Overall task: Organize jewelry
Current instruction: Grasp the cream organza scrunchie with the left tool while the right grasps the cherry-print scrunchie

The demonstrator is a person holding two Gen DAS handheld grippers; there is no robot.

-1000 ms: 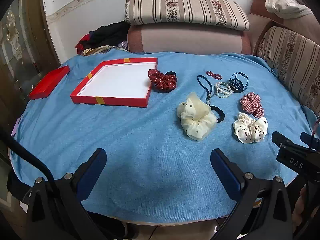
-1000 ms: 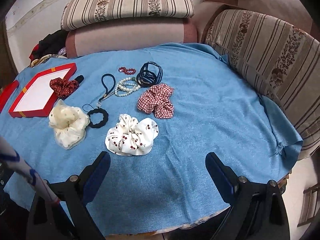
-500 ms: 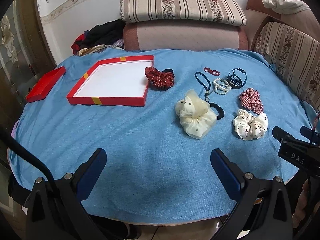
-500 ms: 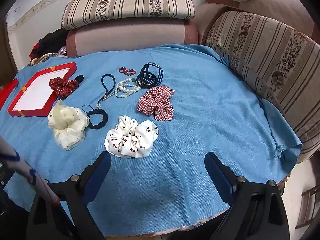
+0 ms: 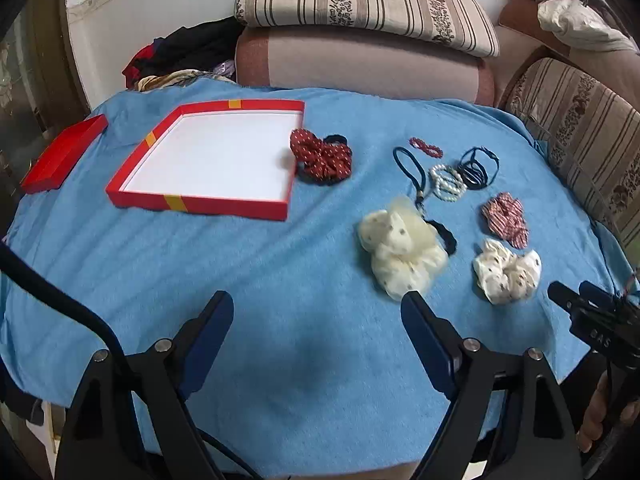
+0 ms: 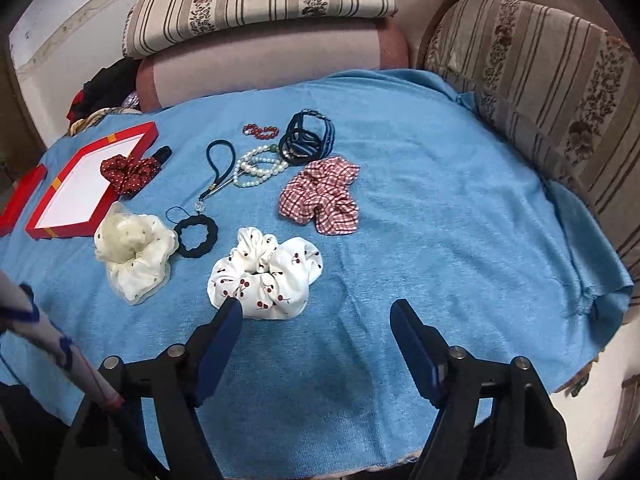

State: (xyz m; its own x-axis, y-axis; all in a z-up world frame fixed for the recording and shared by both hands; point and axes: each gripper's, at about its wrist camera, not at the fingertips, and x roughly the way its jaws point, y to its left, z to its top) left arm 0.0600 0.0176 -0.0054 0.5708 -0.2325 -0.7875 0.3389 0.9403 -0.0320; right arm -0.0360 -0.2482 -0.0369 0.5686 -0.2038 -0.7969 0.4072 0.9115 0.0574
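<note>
Hair ties and bead bracelets lie loose on a blue cloth (image 5: 280, 280) beside an open red box.

The cloth covers a round table, with a striped cushion (image 5: 360, 0) on a plain sofa back at the top of the frame and a striped armchair (image 6: 560, 80) at the right. In the left wrist view the box (image 5: 200, 204) sits at upper left with nothing on its white floor; a dark red dotted scrunchie (image 5: 320, 158) touches its right edge, and a red lid (image 5: 60, 156) lies apart further left. The cream scrunchie (image 5: 400, 256), cherry-print scrunchie (image 6: 264, 276), checked scrunchie (image 6: 320, 196), pearl bracelet (image 6: 256, 168) and red bead bracelet (image 6: 260, 131) lie on the cloth, outside the box. The left gripper (image 5: 316, 312) and the right gripper (image 6: 316, 316) both hover with jaws apart, holding nothing.
</note>
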